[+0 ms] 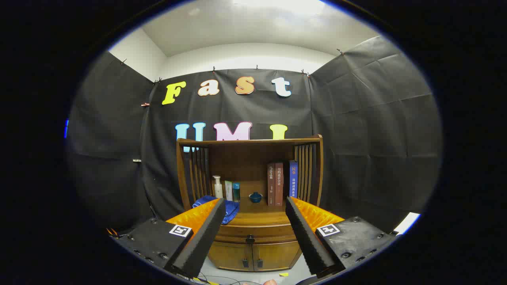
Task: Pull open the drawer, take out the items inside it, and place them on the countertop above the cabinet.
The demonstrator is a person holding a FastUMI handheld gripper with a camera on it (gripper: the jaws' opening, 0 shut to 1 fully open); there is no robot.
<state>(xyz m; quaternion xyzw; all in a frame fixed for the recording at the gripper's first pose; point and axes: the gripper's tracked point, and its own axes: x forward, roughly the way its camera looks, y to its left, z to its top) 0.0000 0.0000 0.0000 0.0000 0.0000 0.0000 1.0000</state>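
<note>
Two fingers of the tongs (251,221) stood wide apart and held nothing, pointed toward a wooden cabinet (253,253) some way ahead. Seen between the fingers, the drawer (255,234) sat shut, flush with the cabinet front, its small dark knob (250,239) at the middle and beyond the fingertips, not touched. Whatever lay inside the drawer was hidden. Below it were two closed doors (253,256), each with a small dark handle.

Judging from this, the task had barely begun: the drawer was yet to be pulled open, and the items inside were yet to be lifted out and set on top.

The bench (259,217) above the drawer was polished wood, framed by a shelf hutch (249,141) with slatted sides. On it, at the back left, stood a white pump bottle (217,187), a pale box (228,190) and a teal bottle (236,192) side by side. A crumpled blue cloth (229,209) lay at the left front, partly behind the left finger. A small dark blue lidded bowl (255,197) sat near the middle, and three upright books (281,183) stood at the back right. The middle front of the bench looked free.

Around the cabinet hung black cloth walls, with white wall and a bright ceiling above. The floor was pale, with cables (222,279) lying near the cabinet's foot.
</note>
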